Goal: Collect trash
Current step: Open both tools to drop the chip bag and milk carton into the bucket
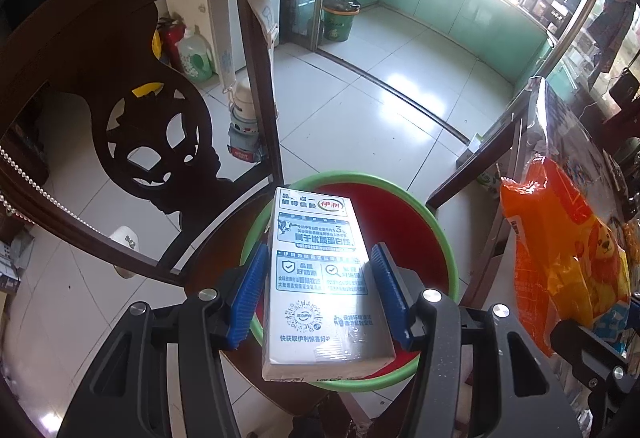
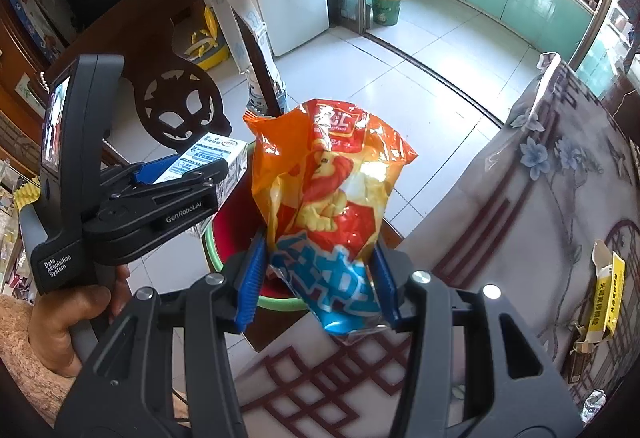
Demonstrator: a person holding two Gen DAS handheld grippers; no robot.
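Observation:
My left gripper is shut on a white milk carton with blue print and holds it above a red basin with a green rim on a chair seat. My right gripper is shut on an orange and blue snack bag, held over the basin near the table edge. The snack bag also shows at the right of the left wrist view. The left gripper with the carton shows at the left of the right wrist view.
A dark carved wooden chair back stands left of the basin. A table with a flowered cloth is at the right, with a torn yellow box on it. A green bin stands by the kitchen door.

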